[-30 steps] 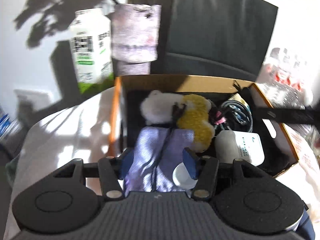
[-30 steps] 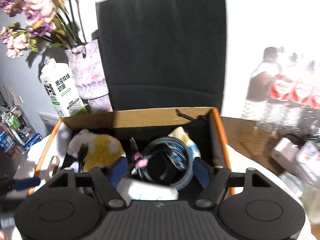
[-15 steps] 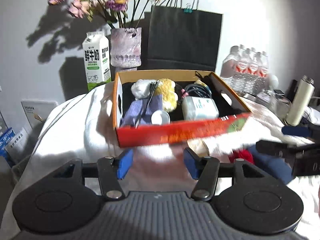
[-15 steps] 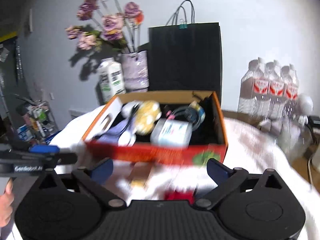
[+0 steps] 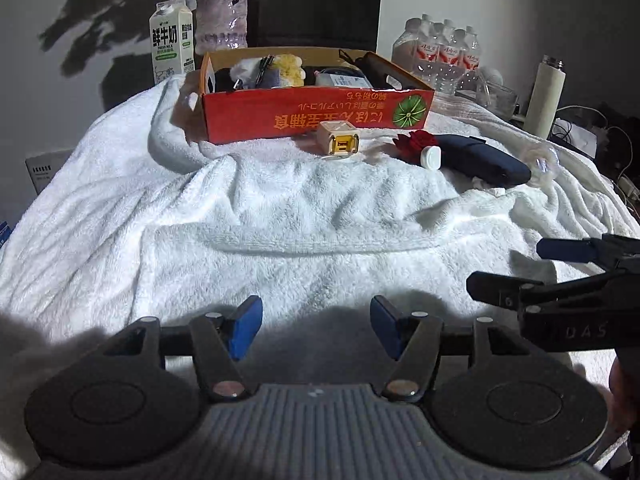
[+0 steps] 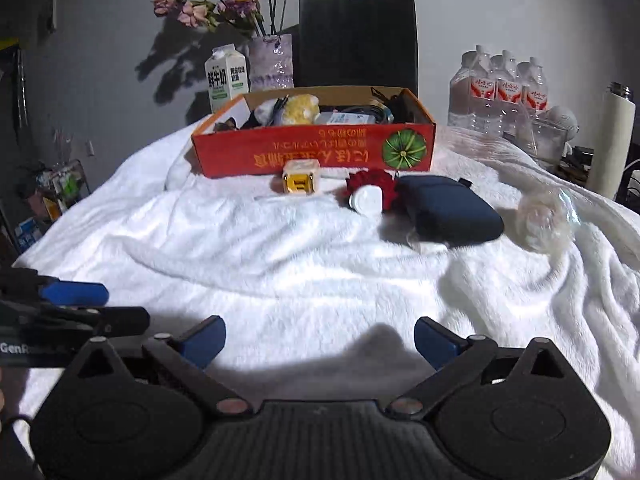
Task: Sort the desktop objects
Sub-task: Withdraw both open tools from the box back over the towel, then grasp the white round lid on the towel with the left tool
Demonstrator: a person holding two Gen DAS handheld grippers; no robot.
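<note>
An orange cardboard box [image 5: 316, 114] [image 6: 320, 152] stands at the far side of a white towel and holds a plush toy, a cable and other items. In front of it lie a cream and yellow charger [image 5: 338, 142] [image 6: 300, 178], a red rose [image 5: 414, 142] [image 6: 370, 180], a small white case [image 5: 431, 157] [image 6: 366, 200], a dark blue pouch [image 5: 484, 160] [image 6: 448, 210] and a clear plastic ball [image 6: 542, 218]. My left gripper [image 5: 316, 330] and right gripper [image 6: 320, 340] are both open and empty, low over the near part of the towel, far from the objects.
Behind the box stand a milk carton [image 5: 172, 38], a flower vase [image 6: 270, 64] and a black paper bag [image 6: 358, 40]. Water bottles [image 6: 504, 88] and a cream flask [image 5: 546, 96] stand at the right. The white towel [image 5: 280, 220] is rumpled.
Both grippers have pulled back from over the box to the near side of the towel. The purple cloth seen between the left fingers a second ago now lies in the box.
</note>
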